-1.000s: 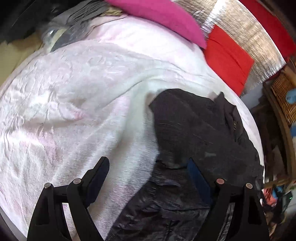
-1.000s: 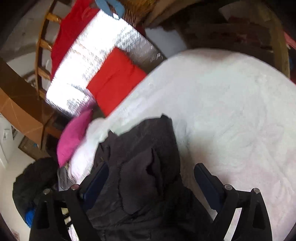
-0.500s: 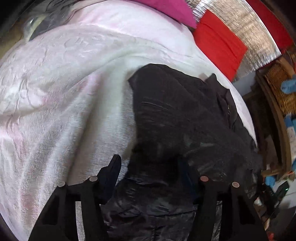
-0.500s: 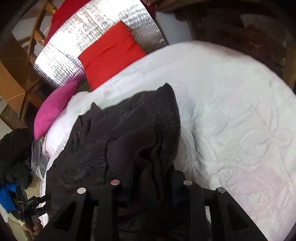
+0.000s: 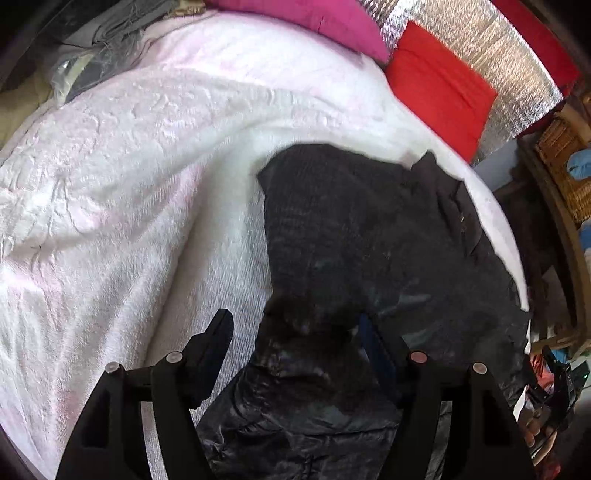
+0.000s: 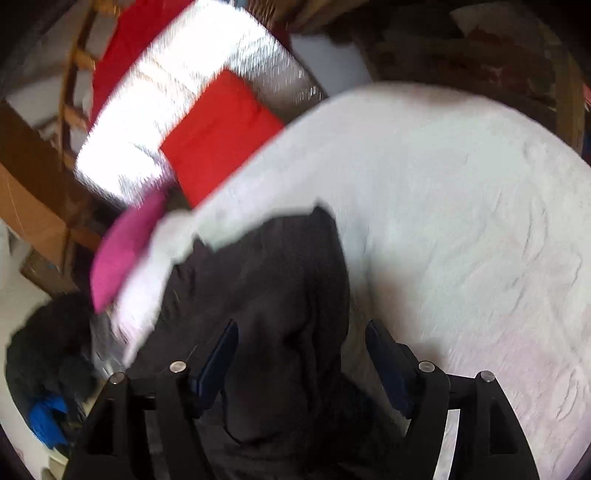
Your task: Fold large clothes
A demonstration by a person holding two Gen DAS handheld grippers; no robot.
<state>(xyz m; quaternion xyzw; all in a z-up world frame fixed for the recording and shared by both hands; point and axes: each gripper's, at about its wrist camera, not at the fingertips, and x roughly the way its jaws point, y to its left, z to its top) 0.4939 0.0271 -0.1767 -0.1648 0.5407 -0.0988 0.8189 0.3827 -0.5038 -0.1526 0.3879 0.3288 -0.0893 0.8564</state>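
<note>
A large black garment (image 5: 369,240) lies rumpled on the white and pink bedspread (image 5: 129,166), its shiny lining showing at the near end. My left gripper (image 5: 295,343) hangs over that near end with its jaws opening; fabric bunches between the fingers, and the left finger stands clear over the bedspread. In the right wrist view the same garment (image 6: 277,277) runs away from me in a long ridge. My right gripper (image 6: 303,350) straddles this ridge, jaws opening, pads apart from the cloth.
A pink pillow (image 5: 332,22), a red cushion (image 5: 439,85) and a silver foil panel (image 5: 498,55) stand at the bed's far end. Grey clothes (image 5: 110,40) are heaped at the far left. A wicker basket (image 5: 565,162) and wooden furniture flank the right. Bare bedspread (image 6: 461,221) spreads right of the garment.
The right gripper pinched a fold of the garment half a second ago and has since let go and spread wide. The left gripper narrowed over the fabric, then widened again.
</note>
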